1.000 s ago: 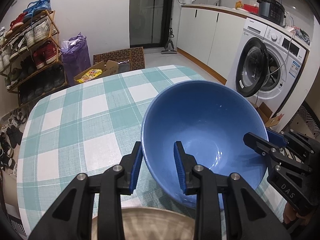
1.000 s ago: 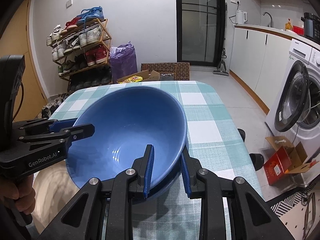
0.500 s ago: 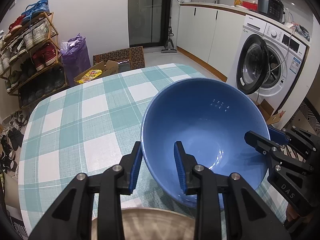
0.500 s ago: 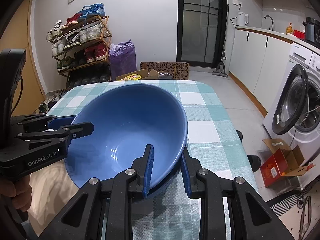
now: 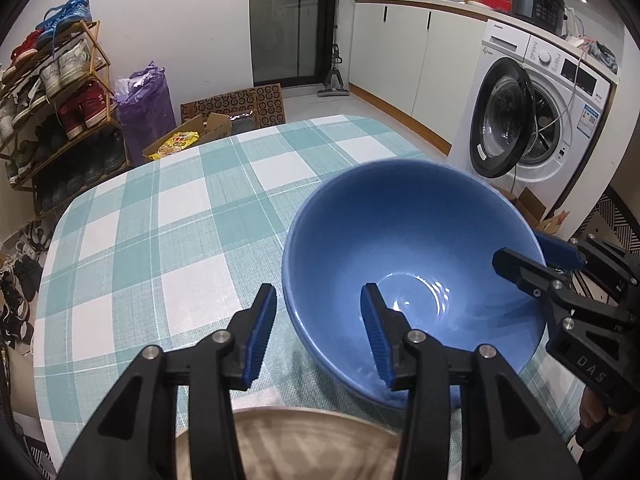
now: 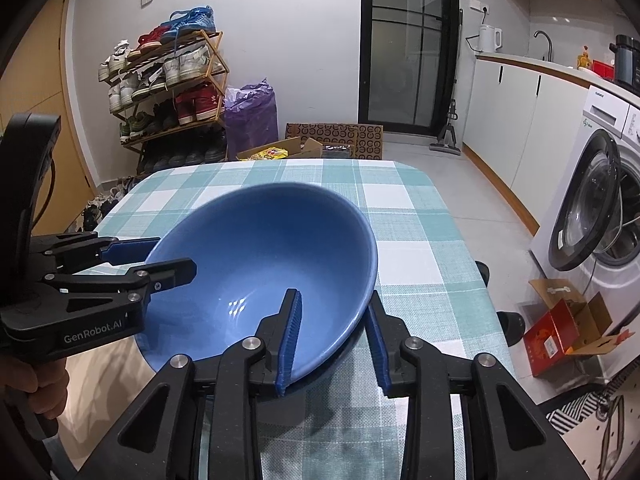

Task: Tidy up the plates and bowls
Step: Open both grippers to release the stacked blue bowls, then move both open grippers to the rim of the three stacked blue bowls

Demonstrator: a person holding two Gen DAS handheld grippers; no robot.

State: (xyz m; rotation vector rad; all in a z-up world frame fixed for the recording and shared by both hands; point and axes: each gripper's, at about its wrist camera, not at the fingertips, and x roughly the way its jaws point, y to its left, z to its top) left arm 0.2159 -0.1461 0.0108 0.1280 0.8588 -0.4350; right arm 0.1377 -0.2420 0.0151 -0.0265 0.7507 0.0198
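A large blue bowl [image 5: 412,256] sits on the checked tablecloth [image 5: 168,240]; it also shows in the right wrist view [image 6: 260,268]. My left gripper [image 5: 318,334] straddles the bowl's near-left rim, jaws spread, with a gap between the outer pad and the rim. My right gripper [image 6: 334,340] straddles the bowl's right rim, jaws parted wider than the wall. Each gripper shows in the other's view: the right one [image 5: 560,280], the left one [image 6: 120,272]. A beige plate [image 5: 288,444] lies under my left gripper.
The table's right edge [image 6: 476,280] is close to the bowl. Beyond it stand a washing machine [image 5: 536,120] with its door open and a red box [image 6: 560,328] on the floor. A shoe rack [image 5: 48,100] stands at the far left.
Both grippers have opened off the bowl's rim. The bowl has come down and now rests level on the tablecloth.
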